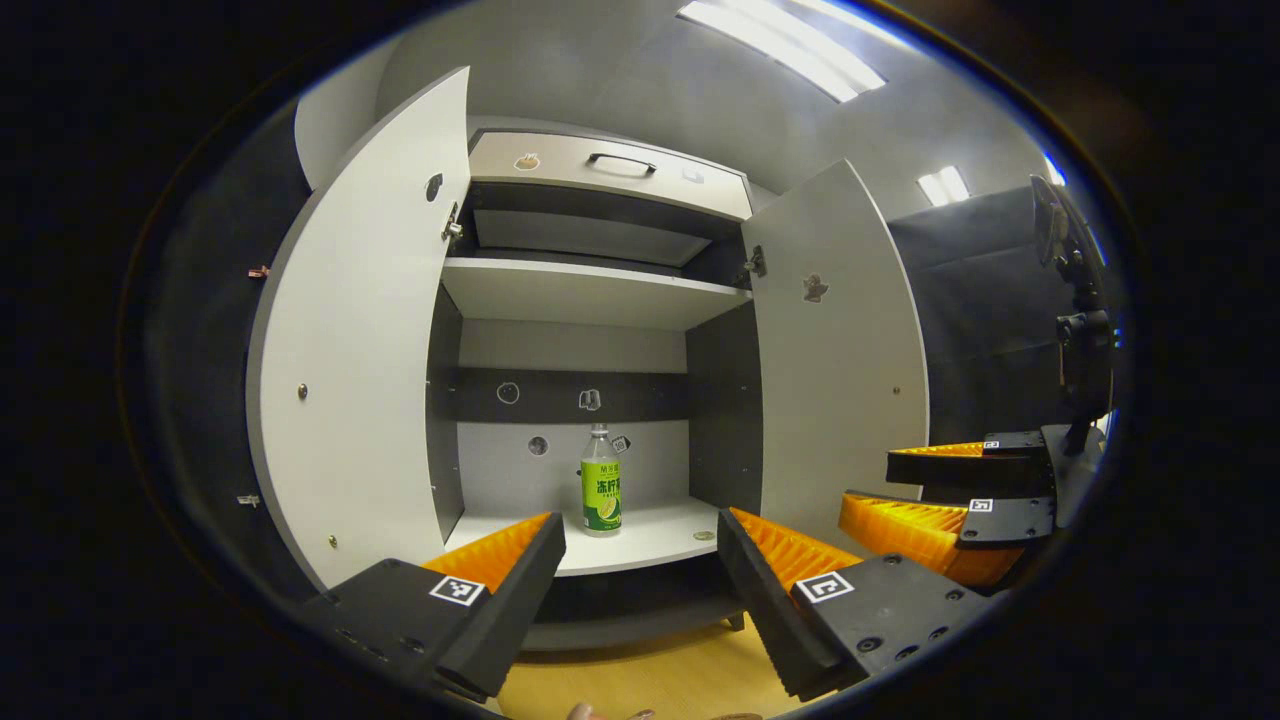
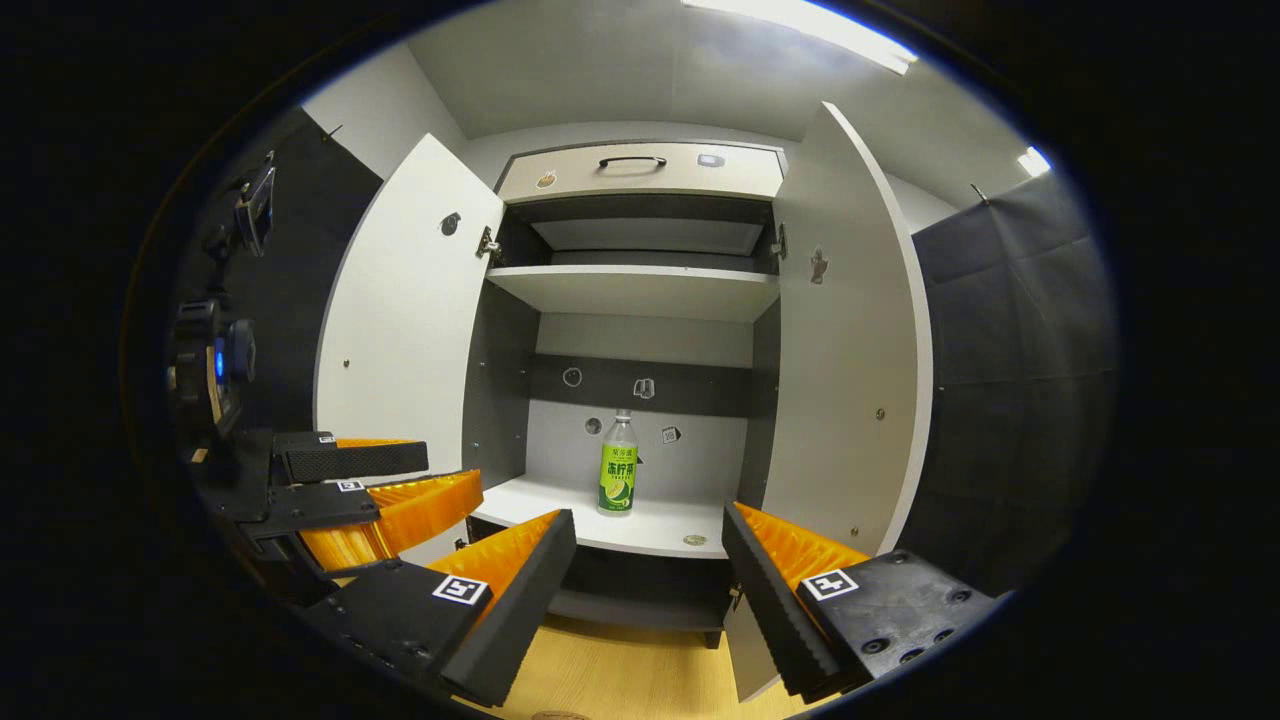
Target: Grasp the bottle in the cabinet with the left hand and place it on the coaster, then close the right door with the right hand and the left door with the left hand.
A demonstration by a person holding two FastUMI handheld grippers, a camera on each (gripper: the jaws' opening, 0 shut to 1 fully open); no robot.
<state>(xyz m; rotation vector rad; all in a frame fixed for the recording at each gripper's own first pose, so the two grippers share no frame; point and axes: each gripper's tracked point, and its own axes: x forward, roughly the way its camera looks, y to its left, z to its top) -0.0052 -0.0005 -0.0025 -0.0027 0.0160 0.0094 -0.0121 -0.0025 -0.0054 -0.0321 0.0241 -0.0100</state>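
At the near edge of the left gripper view, the left gripper (image 1: 640, 590) holds its fingers (image 1: 505, 590) spread wide apart with nothing between them, over a strip of pale wooden floor (image 1: 660, 680). To its right in that view, the right gripper (image 1: 945, 500) hangs at about the same depth; its fingers are likewise parted and hold nothing. In the right gripper view the right gripper (image 2: 650, 590) shows the same wide gap at the bottom, and the left gripper (image 2: 385, 490) sits off to the left, open too. Beyond the fingers stands the cabinet (image 1: 600, 300), raised a little off the floor, with both doors swung outward: the left door (image 1: 350, 340) and the right door (image 1: 845, 350) are pale on their inner faces, each with small stickers and hinge fittings. On the white lower shelf (image 1: 650, 535) the bottle (image 1: 601, 482) stands upright near the middle, clear with a green label and a white cap, well apart from both grippers. A small round disc (image 1: 704, 536) lies on the shelf to the bottle's right; I cannot tell what it is. Above is a second white shelf (image 1: 590, 290), then a drawer front (image 1: 610, 170) with a dark handle. Farther off are grey walls, dark cloth on both sides, a camera stand (image 1: 1080, 320), and bright ceiling lights (image 1: 780, 45).
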